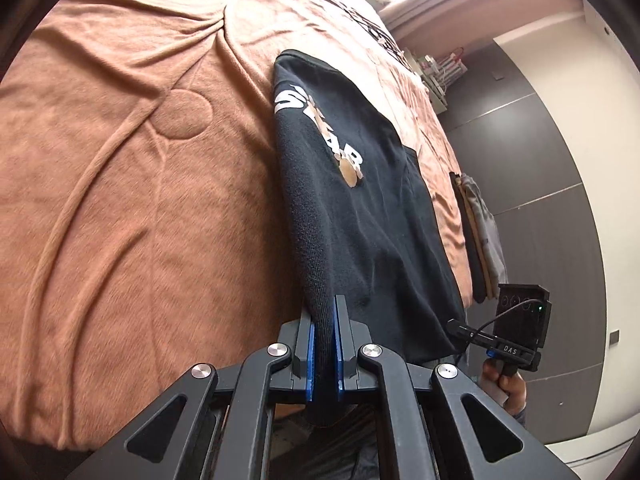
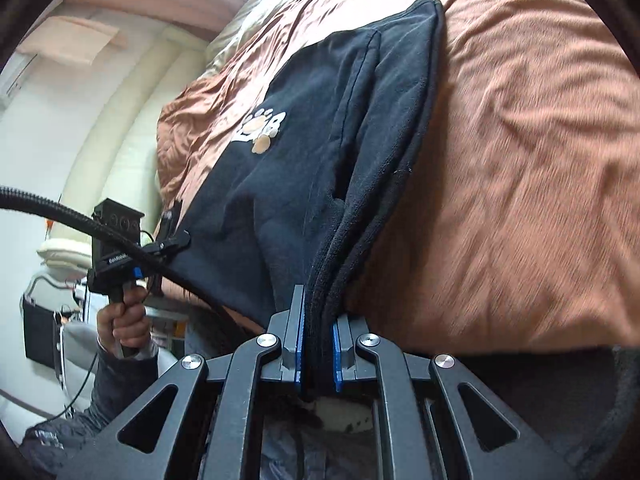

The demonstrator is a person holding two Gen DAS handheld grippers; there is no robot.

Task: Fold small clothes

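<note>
In the left wrist view, a bed (image 1: 120,160) covered by a brown quilted blanket with stitched circles and curved lines fills most of the frame. A black garment (image 1: 352,208) lies along the blanket near the bed's right edge, its near end lifted. The left tool (image 1: 325,344) is pressed together on the near ribbed hem of the garment, blue pads on either side of the cloth. The garment bears white block lettering, partly covered by tan paw-shaped prints; the letters "S" and "AR" can be read. Beyond the bed edge, grey wall panels (image 1: 540,184) and a cream wall stand at the right. Folded clothes (image 1: 480,236) lie at the bed edge. The right tool body shows at lower right, marked "DAS", gripped by a hand (image 1: 506,388)

In the right wrist view, the same brown blanket (image 2: 520,160) runs to the right. The right tool (image 2: 318,354) is pinching the layered edge of the black garment, seams running away from the pads. A tan paw print over white lettering shows on the cloth; the letters cannot be read. At the left, a hand (image 2: 126,328) in a dark sleeve holds the left tool body, a ribbed black cable (image 2: 80,216) crossing it, before a pale wall
</note>
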